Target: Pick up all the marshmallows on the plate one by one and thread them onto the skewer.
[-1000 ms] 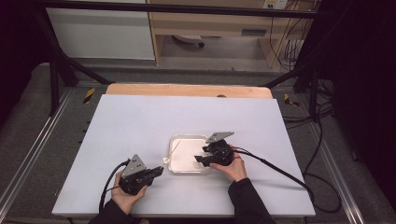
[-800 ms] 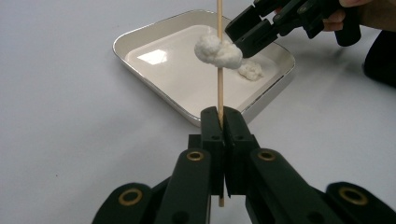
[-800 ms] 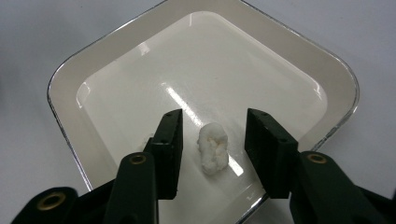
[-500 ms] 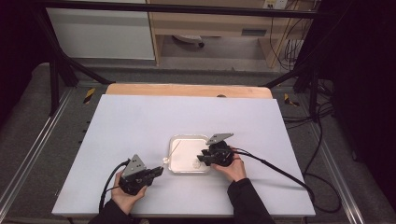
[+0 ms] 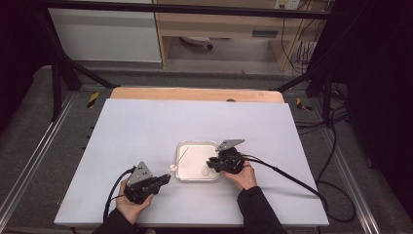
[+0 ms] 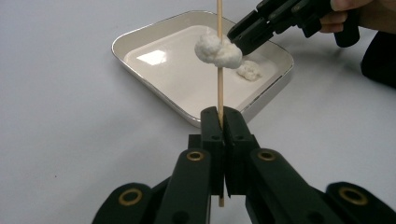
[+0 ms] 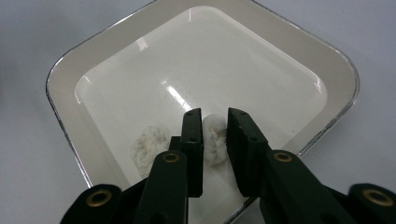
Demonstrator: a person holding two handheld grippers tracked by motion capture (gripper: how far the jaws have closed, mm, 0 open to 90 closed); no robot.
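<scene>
Our right gripper [image 7: 215, 135] has just been closing its jaws around a white cotton ball [image 7: 214, 140] that lies in the near part of the white tray [image 7: 65, 70], and the pads now look to be touching its sides, so we judge the pinch is nearly made. Beside that ball, still on the tray floor, lies a second cotton ball [image 7: 149, 144]. Our left gripper [image 6: 221, 121] has its jaws clamped shut on a thin wooden skewer [image 6: 219, 88], which stands up over the tray's near rim with one cotton ball [image 6: 217, 49] already threaded on it. One piece is done, we judge, and two are left. In the high view the right hand [image 5: 243, 175] rests at the tray's right edge with its gripper pointing left into it, while the left hand [image 5: 129, 207] sits just off the tray's near-left corner, angled toward it.
</scene>
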